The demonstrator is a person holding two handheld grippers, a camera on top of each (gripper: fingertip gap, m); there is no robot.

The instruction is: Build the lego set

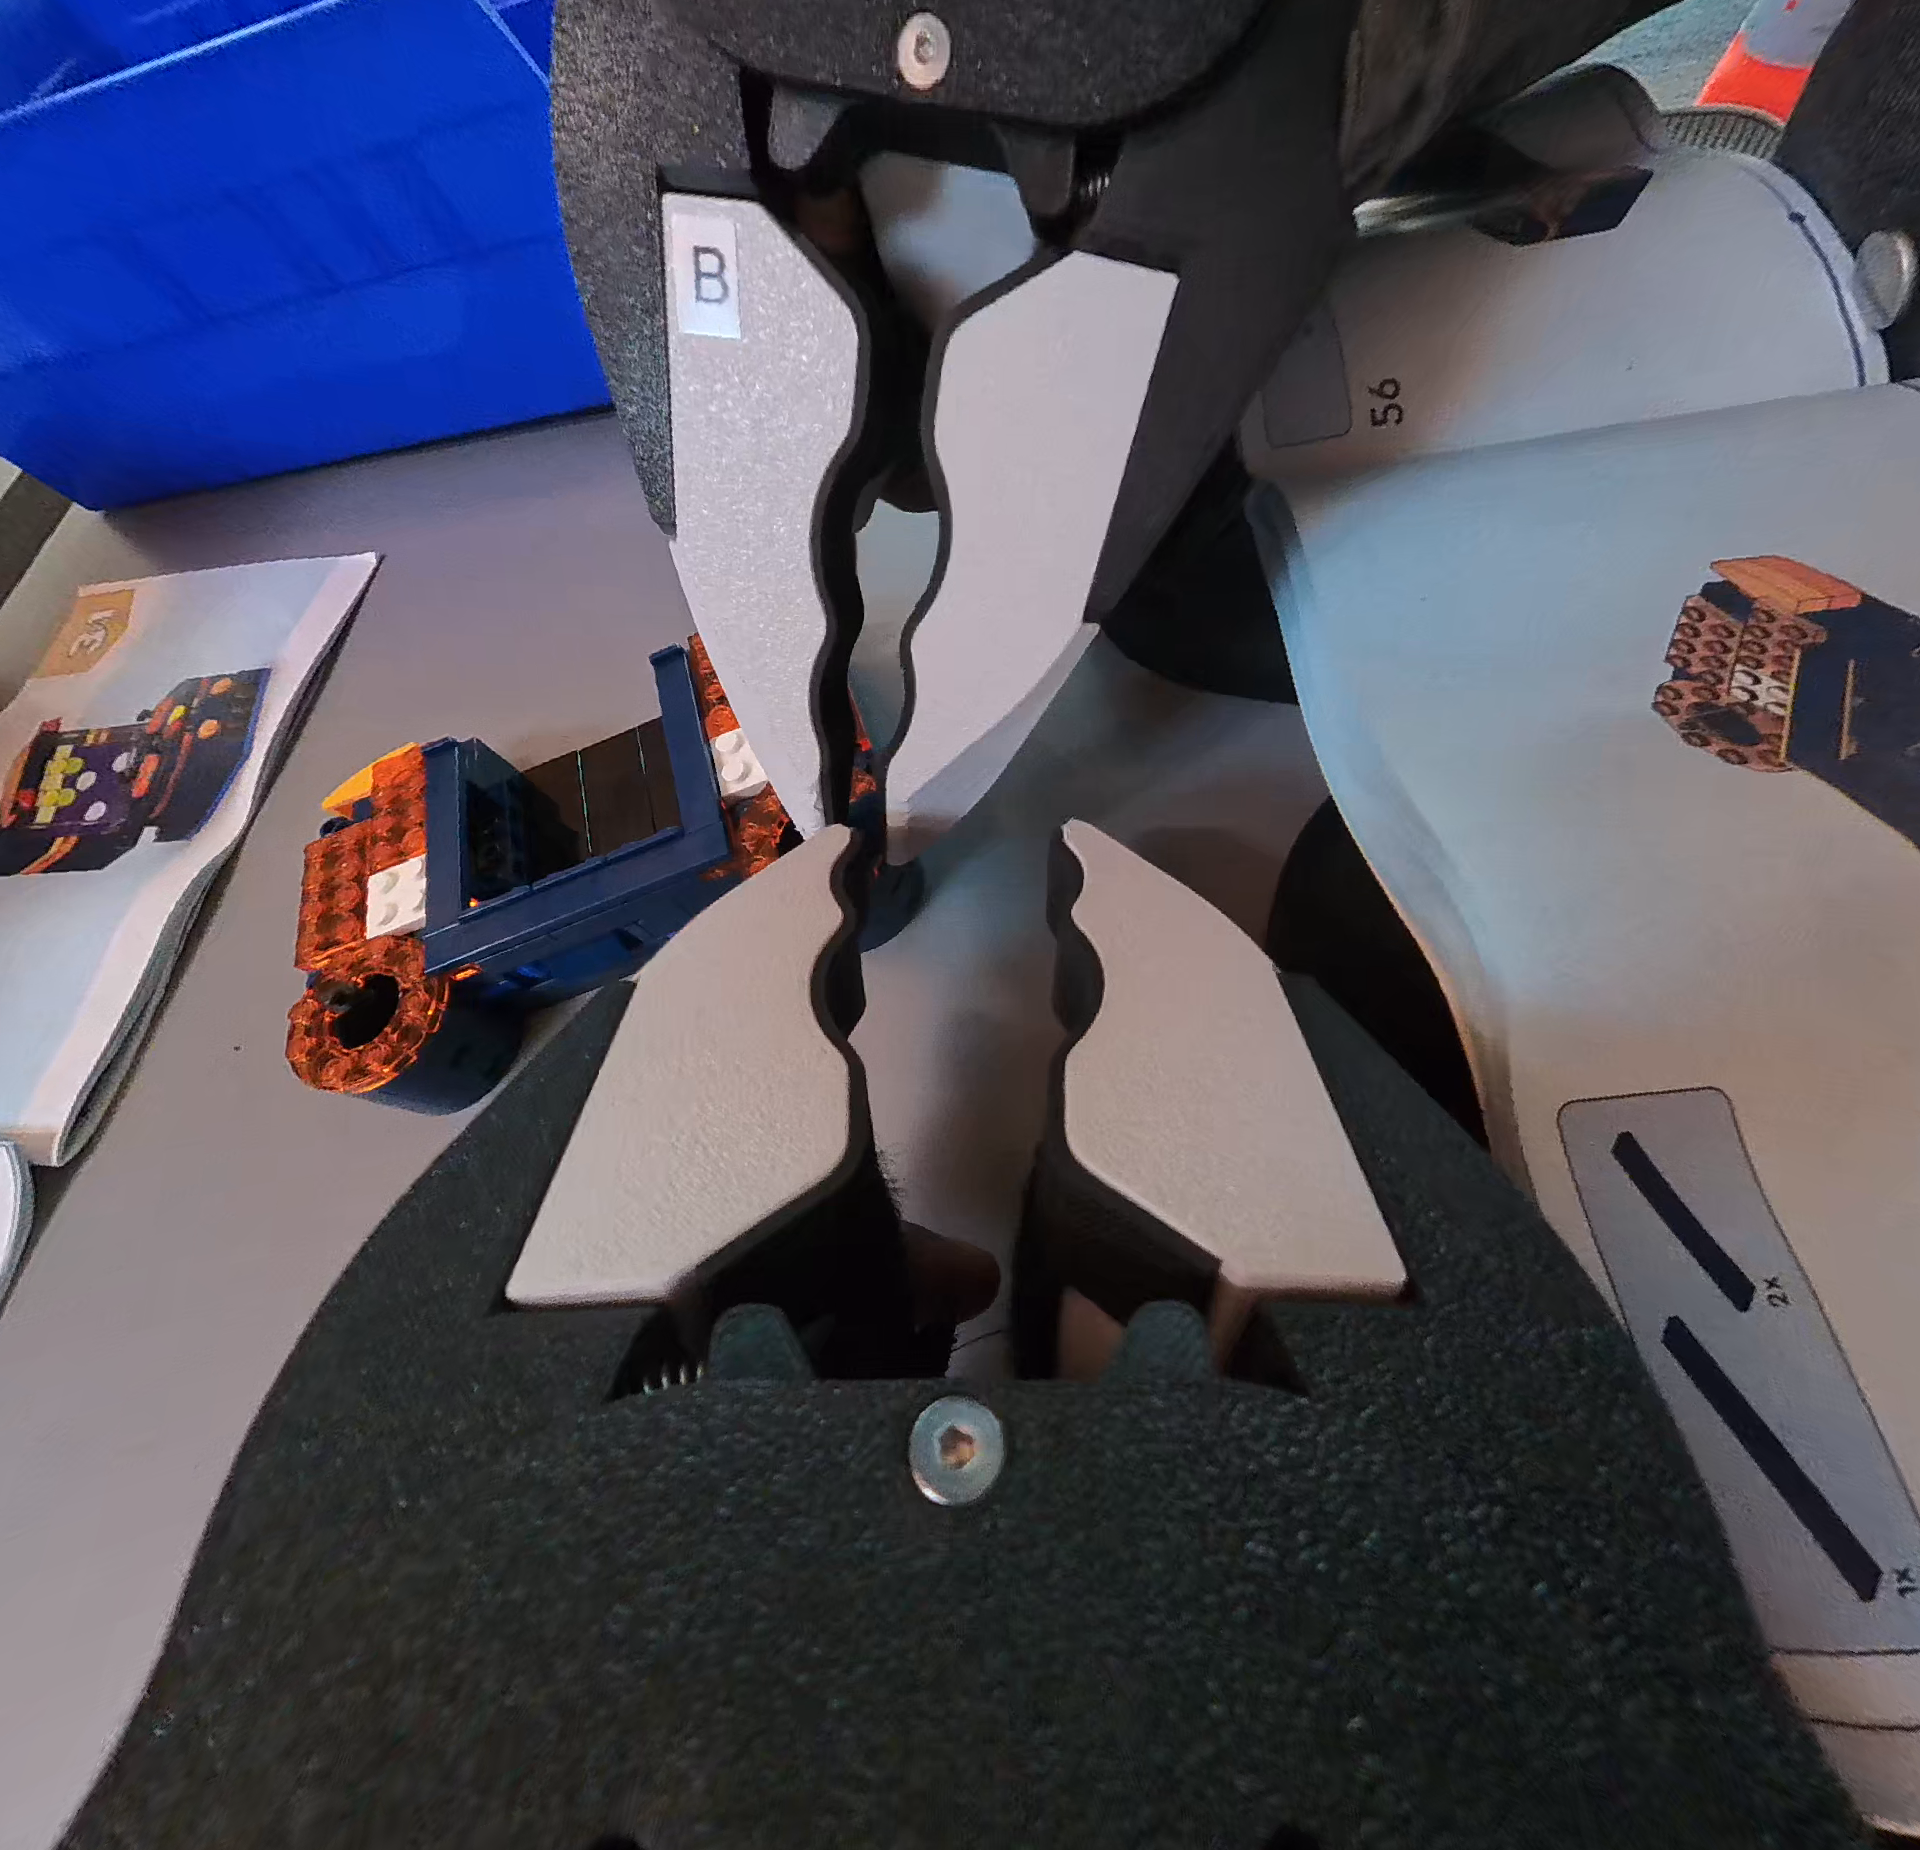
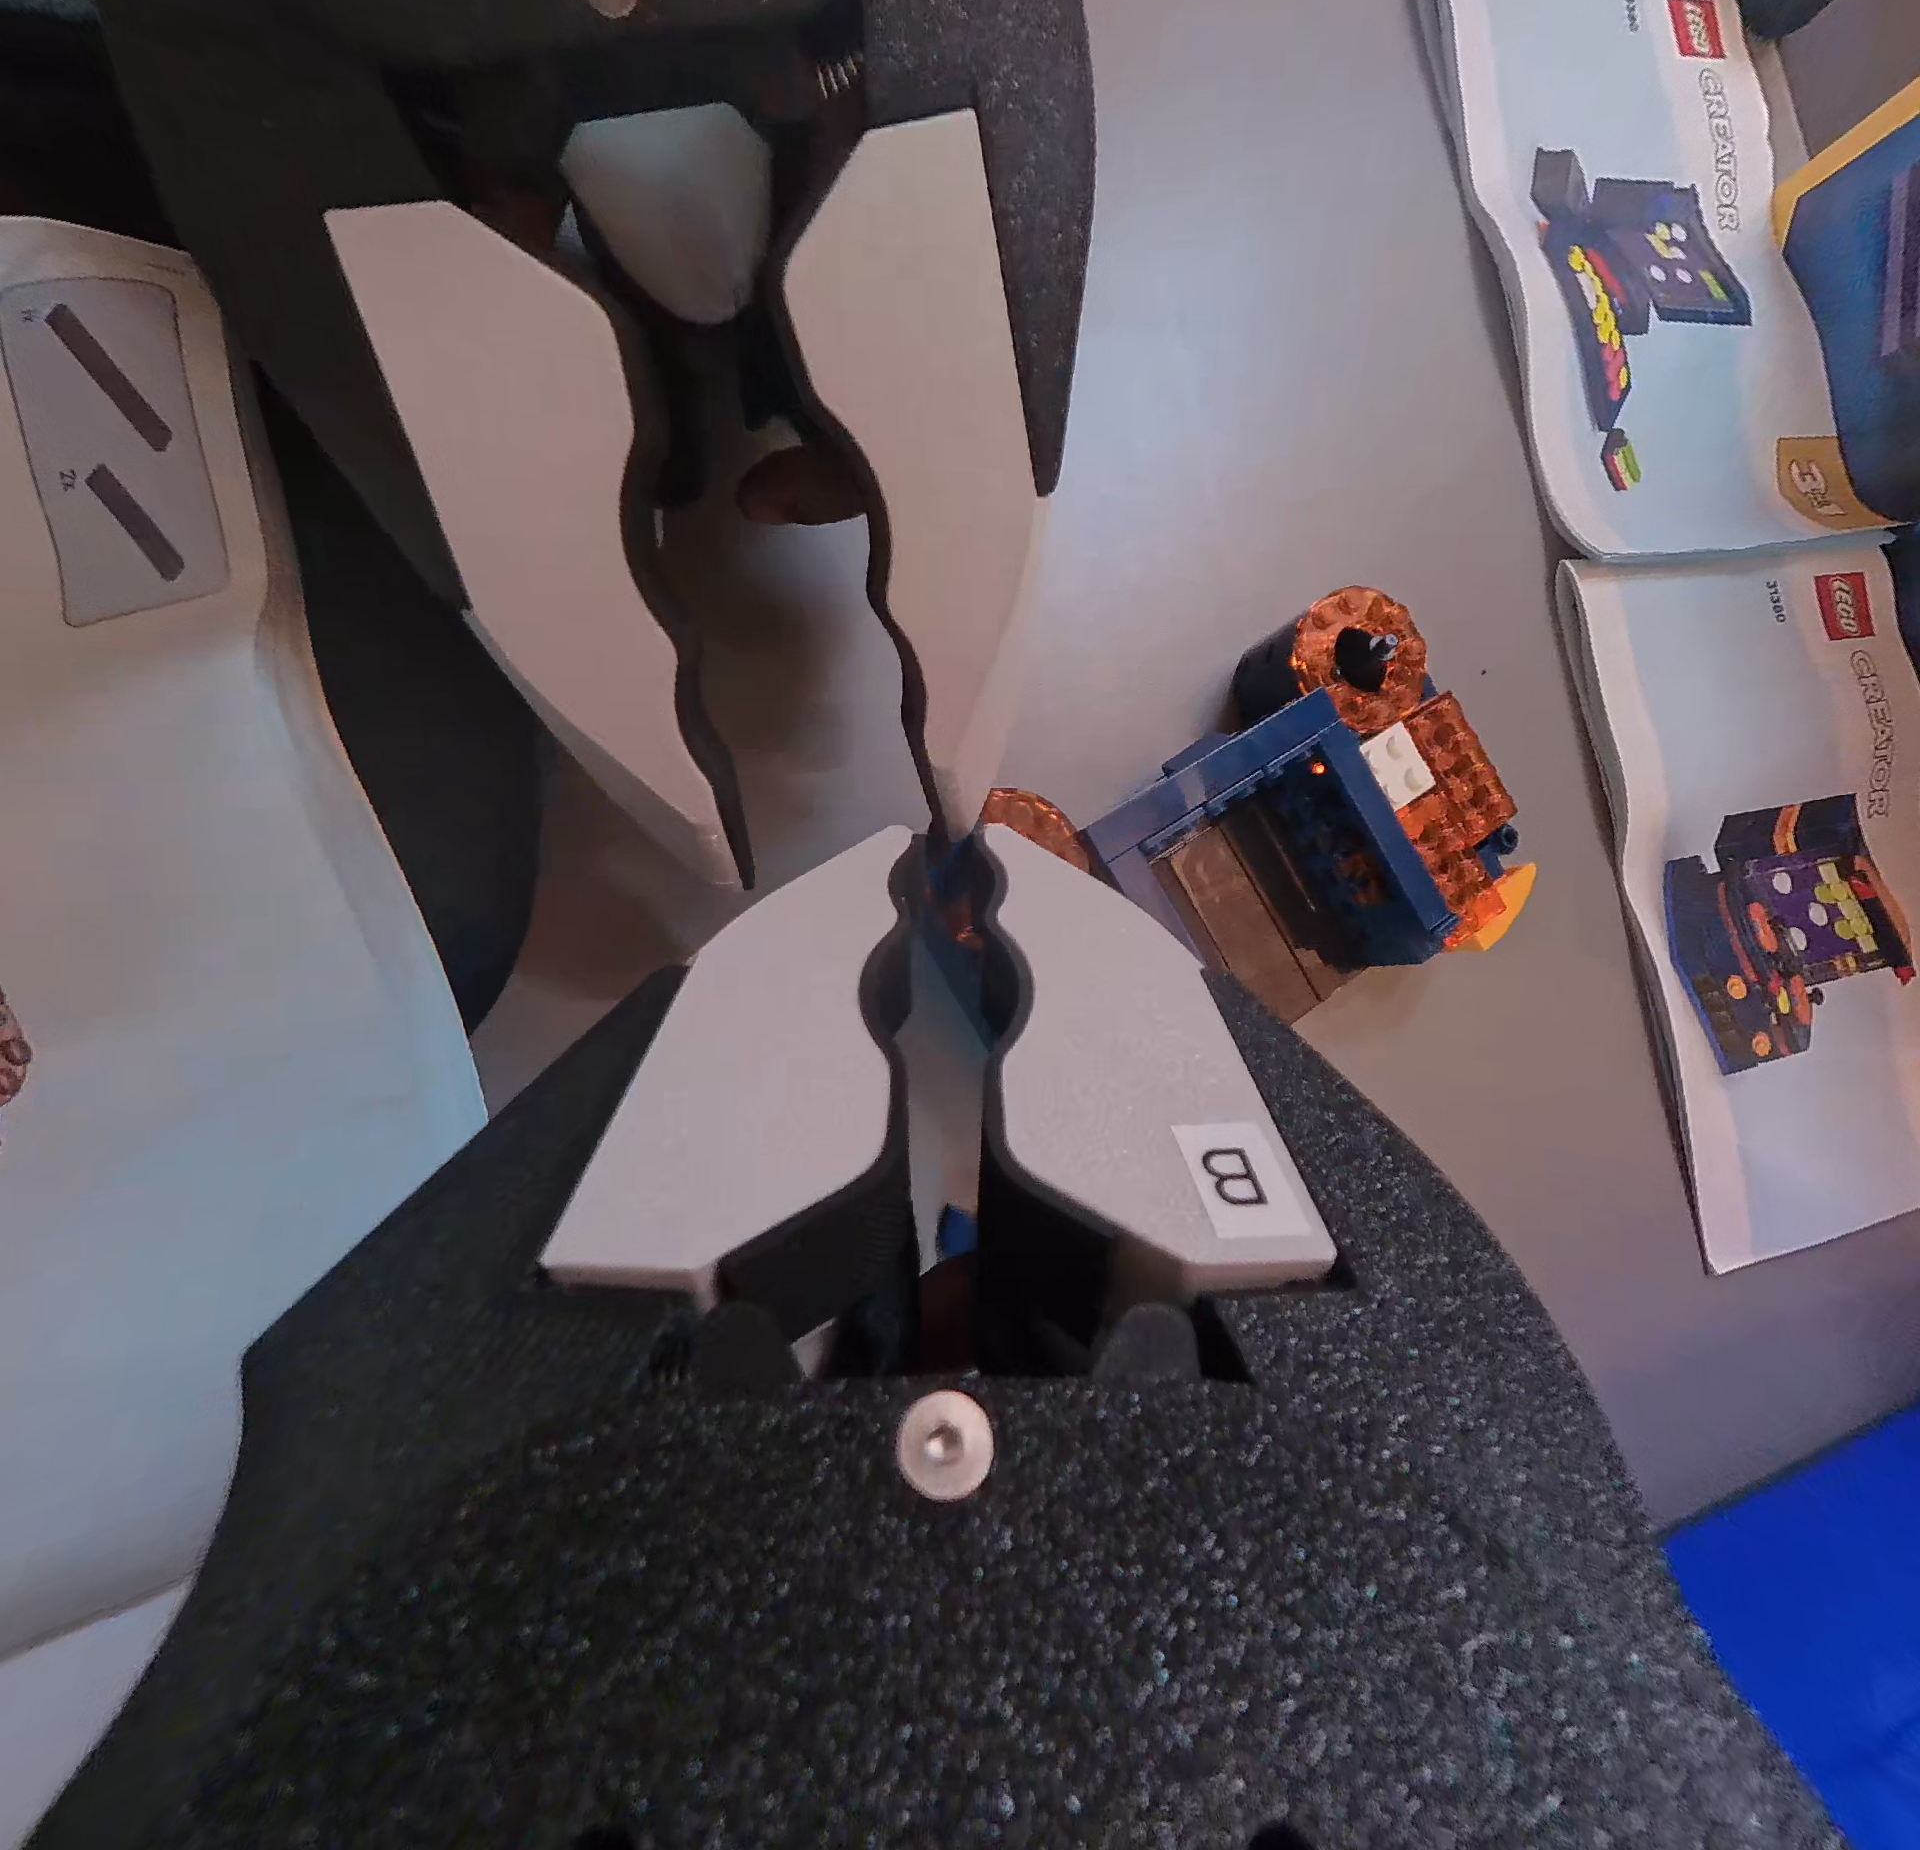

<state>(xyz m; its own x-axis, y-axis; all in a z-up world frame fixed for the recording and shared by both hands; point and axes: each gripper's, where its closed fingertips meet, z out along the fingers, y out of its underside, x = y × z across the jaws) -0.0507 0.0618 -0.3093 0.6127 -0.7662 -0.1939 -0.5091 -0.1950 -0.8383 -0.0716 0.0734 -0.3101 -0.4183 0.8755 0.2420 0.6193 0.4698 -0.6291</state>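
A half-built lego model [image 1: 499, 865] of dark blue and clear orange bricks, with an orange ring at one end, lies on the grey table; it also shows in the right wrist view [image 2: 1340, 824]. My right gripper [image 2: 951, 850] is shut on a thin dark blue piece [image 2: 951, 959], just beside the model's near end. It enters the left wrist view from the top [image 1: 862, 824]. My left gripper [image 1: 956, 844] is open and empty, tip to tip with the right one. It shows at the top of the right wrist view [image 2: 842, 829].
An open instruction booklet [image 1: 1610, 761] curves up beside the grippers. Closed booklets [image 2: 1621, 242] [image 2: 1766, 917] lie past the model. A blue bin [image 1: 260, 242] stands behind it. An orange cone [image 1: 1766, 34] stands far off. Left and right tips are no more than a few centimetres apart.
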